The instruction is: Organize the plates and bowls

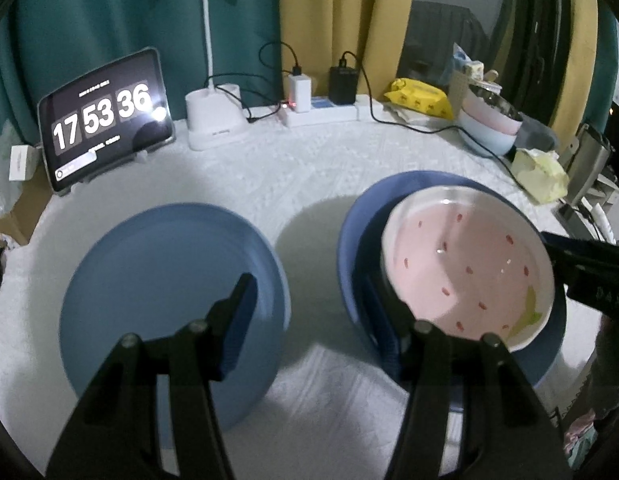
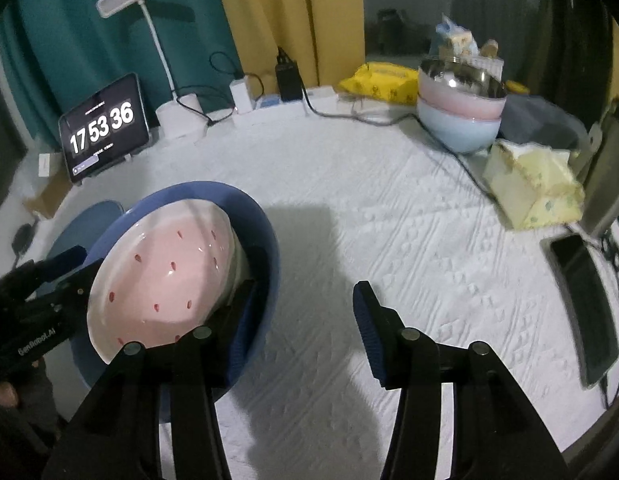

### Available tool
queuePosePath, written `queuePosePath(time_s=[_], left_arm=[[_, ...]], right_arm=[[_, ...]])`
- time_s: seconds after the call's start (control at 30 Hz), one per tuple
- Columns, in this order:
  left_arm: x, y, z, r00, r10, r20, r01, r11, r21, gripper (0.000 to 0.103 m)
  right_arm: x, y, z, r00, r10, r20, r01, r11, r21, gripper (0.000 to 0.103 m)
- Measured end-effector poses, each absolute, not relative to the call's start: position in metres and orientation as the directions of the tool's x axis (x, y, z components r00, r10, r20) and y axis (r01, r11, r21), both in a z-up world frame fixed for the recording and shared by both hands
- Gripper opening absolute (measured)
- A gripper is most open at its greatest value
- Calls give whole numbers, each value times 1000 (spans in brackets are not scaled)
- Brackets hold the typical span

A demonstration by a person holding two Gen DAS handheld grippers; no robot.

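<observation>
A pink dish with red specks lies tilted inside a dark blue plate on the white cloth. To its left sits a light blue plate. My left gripper stands open. One of its fingers hangs over the light blue plate and the other sits at the pink dish's left rim. My right gripper is open too, one finger by the dish's right rim inside the dark blue plate, the other over bare cloth. Neither gripper's pads press on anything.
Stacked pastel bowls with a steel bowl on top stand at the back right. A tablet clock, a lamp base and a power strip with cables line the back. A yellow tissue pack and a phone lie at the right.
</observation>
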State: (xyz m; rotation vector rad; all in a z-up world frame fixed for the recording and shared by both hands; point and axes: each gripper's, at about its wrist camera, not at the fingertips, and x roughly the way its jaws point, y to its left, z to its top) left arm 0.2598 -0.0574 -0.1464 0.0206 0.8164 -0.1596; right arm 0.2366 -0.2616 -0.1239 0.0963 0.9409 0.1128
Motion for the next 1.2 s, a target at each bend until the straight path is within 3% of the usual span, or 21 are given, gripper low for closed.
queuePosePath(time_s=[0.1, 0.17, 0.2, 0.3, 0.37, 1.2], left_arm=[[260, -60, -146, 663, -171, -729, 170, 982, -76, 38], [257, -69, -145, 659, -185, -729, 198, 978, -69, 16], [254, -74, -144, 665, -175, -726, 209, 977, -44, 14], [252, -80, -142, 683, -151, -714, 205, 979, -11, 14], [254, -75, -142, 671, -181, -719, 204, 977, -56, 13], [242, -79, -130, 685, -221, -694, 219, 971, -93, 14]], right_arm=[[238, -264, -125, 575, 152, -804, -37, 986, 160, 51], [237, -262, -125, 579, 153, -800, -29, 985, 168, 50], [236, -262, -125, 580, 152, -800, -25, 985, 170, 45], [232, -256, -124, 590, 180, -787, -41, 980, 194, 20], [232, -250, -123, 593, 185, -783, -36, 978, 203, 13], [225, -251, -108, 620, 128, -775, 80, 971, 225, 8]])
